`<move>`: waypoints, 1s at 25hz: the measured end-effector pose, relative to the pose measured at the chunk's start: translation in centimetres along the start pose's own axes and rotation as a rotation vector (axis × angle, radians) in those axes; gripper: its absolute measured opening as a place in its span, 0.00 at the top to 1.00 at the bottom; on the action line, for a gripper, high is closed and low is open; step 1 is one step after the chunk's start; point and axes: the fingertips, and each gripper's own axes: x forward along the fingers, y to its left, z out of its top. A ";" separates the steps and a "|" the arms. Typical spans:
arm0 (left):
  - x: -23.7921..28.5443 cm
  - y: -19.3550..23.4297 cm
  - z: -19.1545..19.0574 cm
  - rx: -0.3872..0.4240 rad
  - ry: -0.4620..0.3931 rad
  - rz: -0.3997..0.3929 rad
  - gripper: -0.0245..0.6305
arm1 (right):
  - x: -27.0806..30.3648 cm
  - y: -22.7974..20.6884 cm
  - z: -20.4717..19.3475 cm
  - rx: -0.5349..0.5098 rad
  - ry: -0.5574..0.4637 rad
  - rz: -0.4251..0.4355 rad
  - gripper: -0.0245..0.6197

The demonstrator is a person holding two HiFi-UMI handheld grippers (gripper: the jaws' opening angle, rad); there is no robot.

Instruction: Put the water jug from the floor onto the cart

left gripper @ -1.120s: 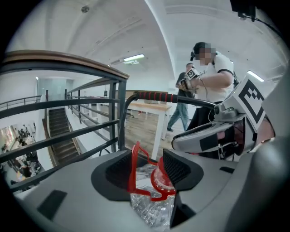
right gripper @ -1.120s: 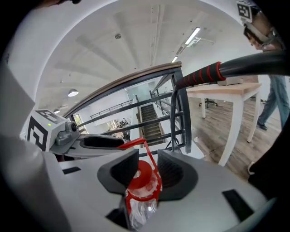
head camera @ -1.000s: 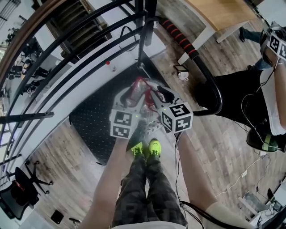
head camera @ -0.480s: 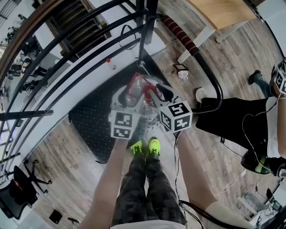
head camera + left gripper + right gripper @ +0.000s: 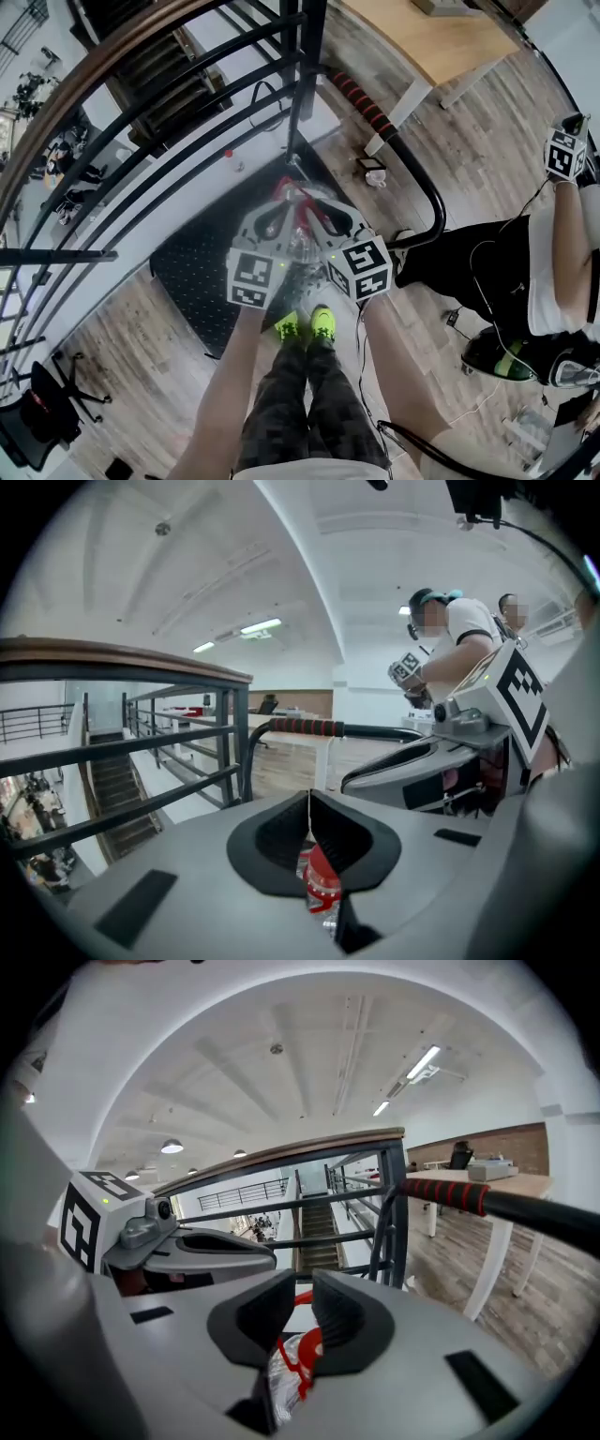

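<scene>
Water jug [image 5: 301,246]: clear body with a red handle [image 5: 292,193]; it hangs between the two grippers over the near edge of the cart, just ahead of the person's shoes [image 5: 310,325]. No view shows its base.
Left gripper [image 5: 277,216]: its jaws have just been closing and now meet at the tips, with the jug's red top caught in the notch beneath them.
Right gripper [image 5: 324,216]: its jaws have just been closing too, and are clamped on the red handle and the clear plastic under it.
Cart [image 5: 192,272]: a low black studded deck on the wood floor, with its push bar [image 5: 361,99] at the far right corner and a railing [image 5: 141,159] along the far side.
Step in hand: the lift, I judge, with both grips on the handle and the load shared.
Next move: carry the jug forward to the middle of the deck with both grippers level. Lower it upright until the deck bears it, and only then let the jaws part.
</scene>
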 end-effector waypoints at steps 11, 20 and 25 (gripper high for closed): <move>-2.4 -3.1 4.2 0.002 -0.009 -0.055 0.95 | -3.6 2.5 5.2 -0.012 -0.068 -0.016 0.92; -4.1 -3.7 6.5 -0.008 -0.012 -0.074 0.95 | -5.8 4.0 6.9 0.008 -0.075 -0.039 0.92; -4.8 -4.0 7.3 -0.003 -0.001 -0.080 0.94 | -6.5 4.4 8.0 0.019 -0.085 -0.047 0.92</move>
